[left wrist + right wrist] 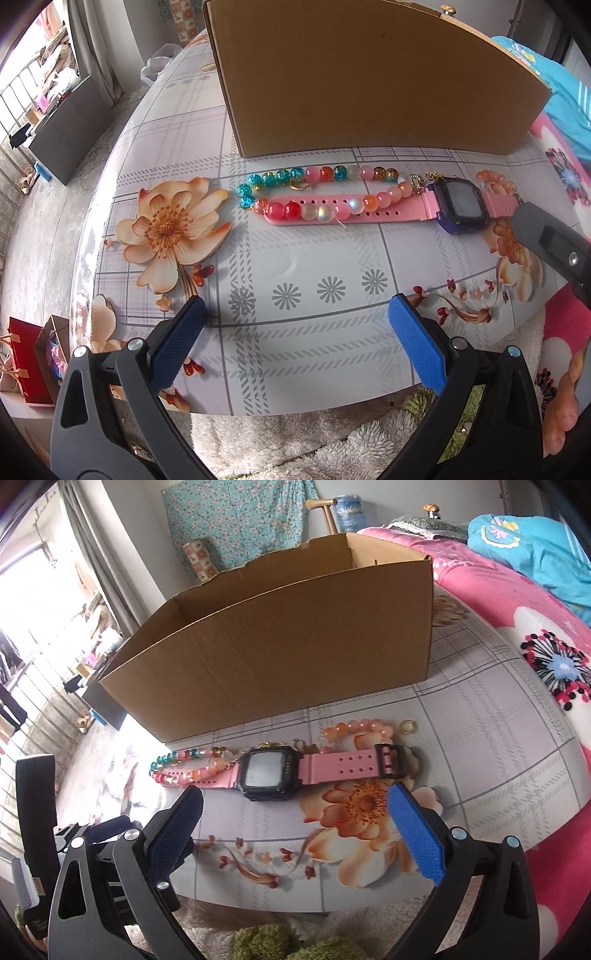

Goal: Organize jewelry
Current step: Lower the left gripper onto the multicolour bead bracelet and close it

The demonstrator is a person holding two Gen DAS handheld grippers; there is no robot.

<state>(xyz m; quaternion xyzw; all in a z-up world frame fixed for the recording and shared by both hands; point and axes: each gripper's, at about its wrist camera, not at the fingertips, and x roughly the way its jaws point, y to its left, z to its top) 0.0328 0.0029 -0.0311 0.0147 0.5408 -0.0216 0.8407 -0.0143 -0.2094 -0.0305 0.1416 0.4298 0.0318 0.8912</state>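
A pink-strapped digital watch [271, 771] lies flat on the floral-patterned table [314, 258], just in front of a brown cardboard box [280, 657]. A multicoloured glass bead strand [317, 192] overlaps its strap. Both the left hand-held gripper [295, 314] and right hand-held gripper [295, 805] hover near the table's front edge, jaws apart, holding nothing.

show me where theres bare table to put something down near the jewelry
Free: the strip between the left gripper and the pink watch, and right of the gold ring. Crowded: the beaded strand and watch, packed against the cardboard box.
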